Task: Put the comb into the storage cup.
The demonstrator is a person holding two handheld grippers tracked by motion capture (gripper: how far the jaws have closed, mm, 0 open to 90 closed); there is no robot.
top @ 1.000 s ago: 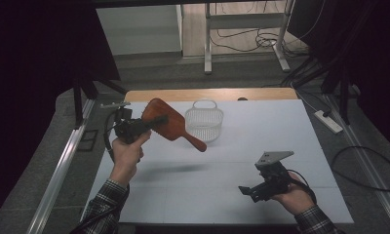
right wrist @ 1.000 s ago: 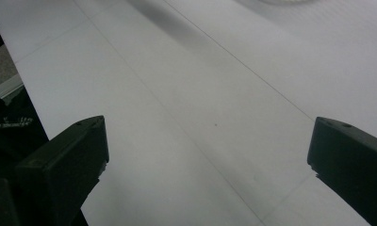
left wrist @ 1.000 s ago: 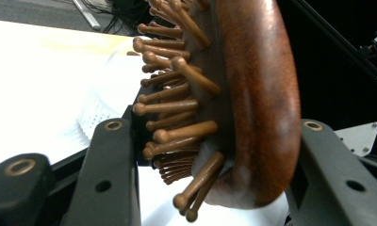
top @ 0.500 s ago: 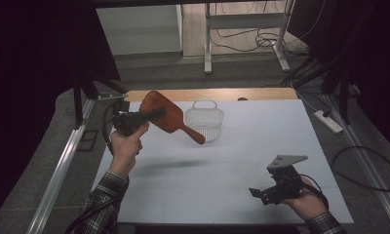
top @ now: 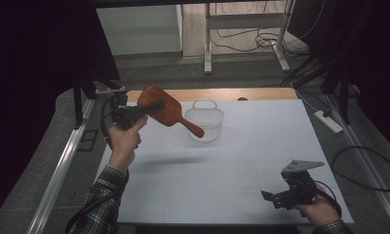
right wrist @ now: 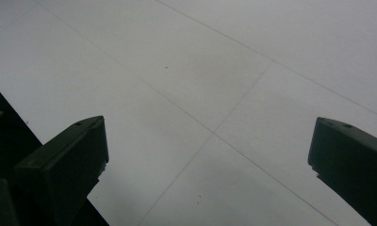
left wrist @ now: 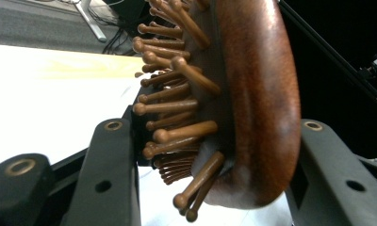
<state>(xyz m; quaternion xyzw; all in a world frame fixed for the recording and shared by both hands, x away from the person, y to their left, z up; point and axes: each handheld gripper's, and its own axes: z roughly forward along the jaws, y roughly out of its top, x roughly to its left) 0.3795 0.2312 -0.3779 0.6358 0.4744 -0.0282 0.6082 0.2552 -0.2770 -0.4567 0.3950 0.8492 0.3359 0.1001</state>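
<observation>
Hairbrush clamped by its paddle head in left tool, raised above desk, handle slanting down toward basket just beyond; right tool wide open, empty, far off.

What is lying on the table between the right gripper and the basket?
Nothing. In the high view the white table is bare between the right gripper and the basket.
</observation>
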